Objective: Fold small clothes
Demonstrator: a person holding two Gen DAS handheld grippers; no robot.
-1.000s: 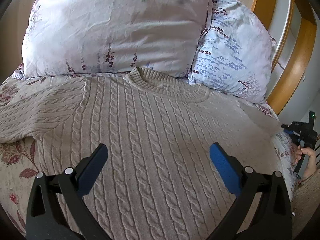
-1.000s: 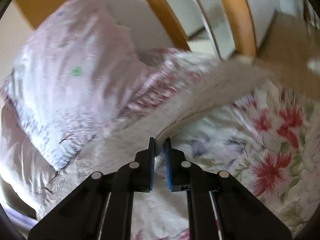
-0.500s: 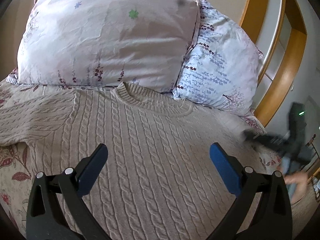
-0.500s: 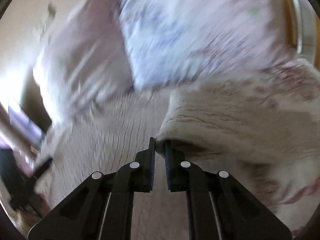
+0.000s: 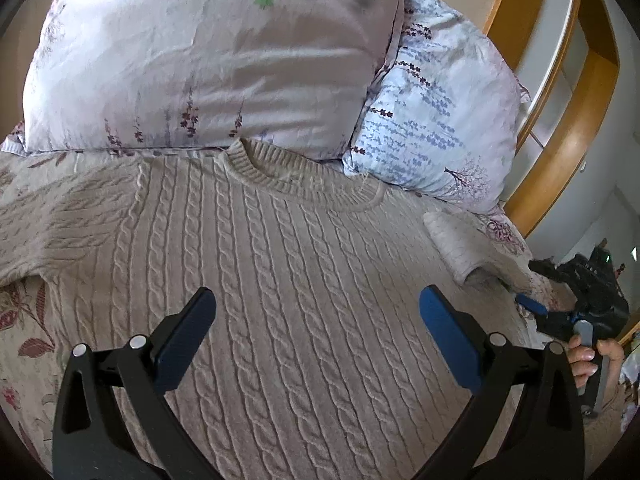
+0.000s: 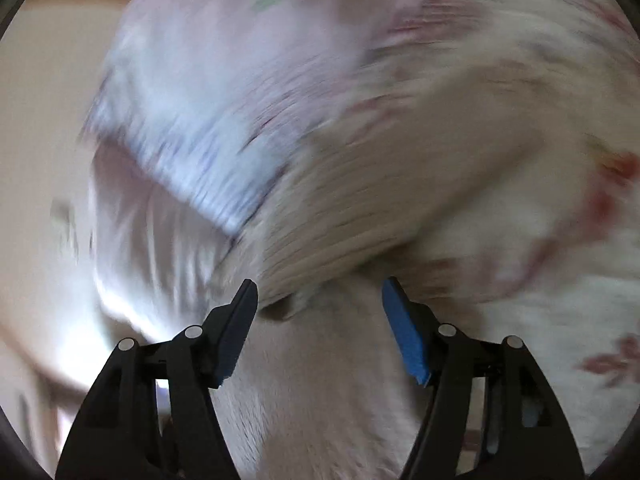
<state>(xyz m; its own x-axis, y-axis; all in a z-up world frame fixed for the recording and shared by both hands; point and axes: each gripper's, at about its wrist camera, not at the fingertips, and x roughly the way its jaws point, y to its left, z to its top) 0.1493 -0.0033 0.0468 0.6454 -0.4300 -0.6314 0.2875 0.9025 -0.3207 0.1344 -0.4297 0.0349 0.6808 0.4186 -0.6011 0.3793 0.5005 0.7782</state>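
Beneath the spread left claw [image 5: 316,316] lies the sweater [image 5: 280,280], untouched.

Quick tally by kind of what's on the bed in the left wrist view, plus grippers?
Sweaters: 1, beige cable-knit sweater
Pillows: 2, pink pillow and blue-print pillow
Grippers: 2, left gripper and right gripper, both open
Total: 5
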